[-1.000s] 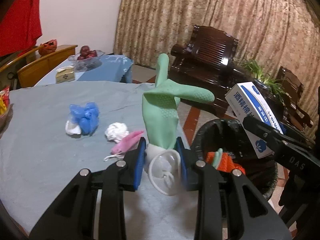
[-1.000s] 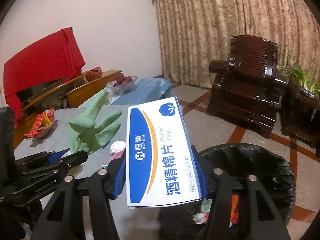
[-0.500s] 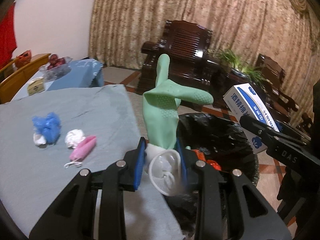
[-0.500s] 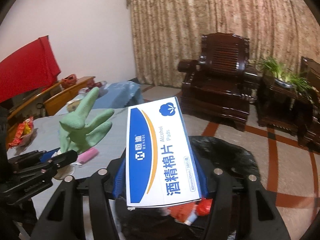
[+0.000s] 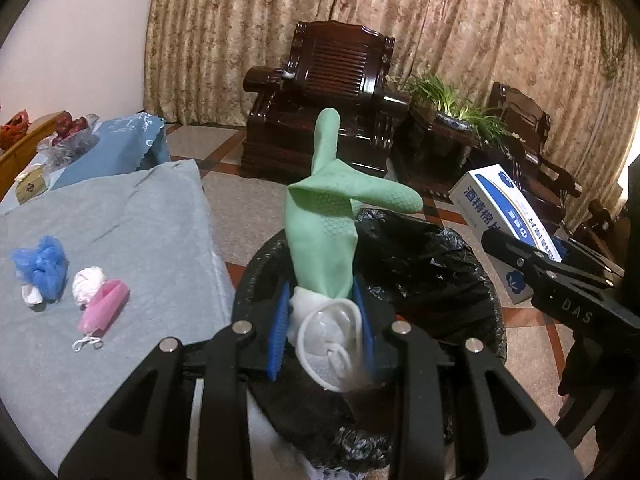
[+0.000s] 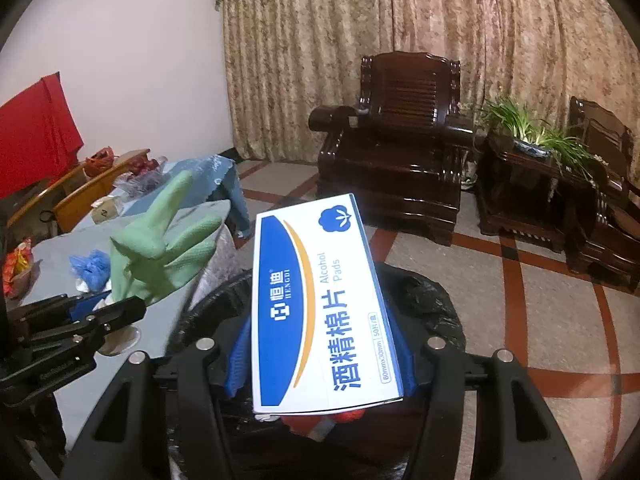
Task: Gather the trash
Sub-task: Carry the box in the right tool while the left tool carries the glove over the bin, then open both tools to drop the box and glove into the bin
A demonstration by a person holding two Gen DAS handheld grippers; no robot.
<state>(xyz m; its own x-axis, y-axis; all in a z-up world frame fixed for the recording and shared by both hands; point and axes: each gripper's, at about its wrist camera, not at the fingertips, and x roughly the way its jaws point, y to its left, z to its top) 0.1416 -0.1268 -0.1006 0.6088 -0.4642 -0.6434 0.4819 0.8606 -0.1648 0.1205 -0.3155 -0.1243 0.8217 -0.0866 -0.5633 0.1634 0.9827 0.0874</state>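
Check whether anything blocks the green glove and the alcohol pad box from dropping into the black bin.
Nothing visible does. The green glove in the left tool and the alcohol pad box in the right tool both hang over the open bin.

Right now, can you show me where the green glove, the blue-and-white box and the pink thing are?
green glove (image 5: 322,236): left wrist view, on its palm.
blue-and-white box (image 6: 320,304): right wrist view, middle of its printed face.
pink thing (image 5: 105,305): left wrist view, on its middle.

One green glove (image 5: 324,236), one alcohol pad box (image 6: 320,300), one bin (image 5: 440,276), perhaps four scraps on the table (image 5: 140,220).
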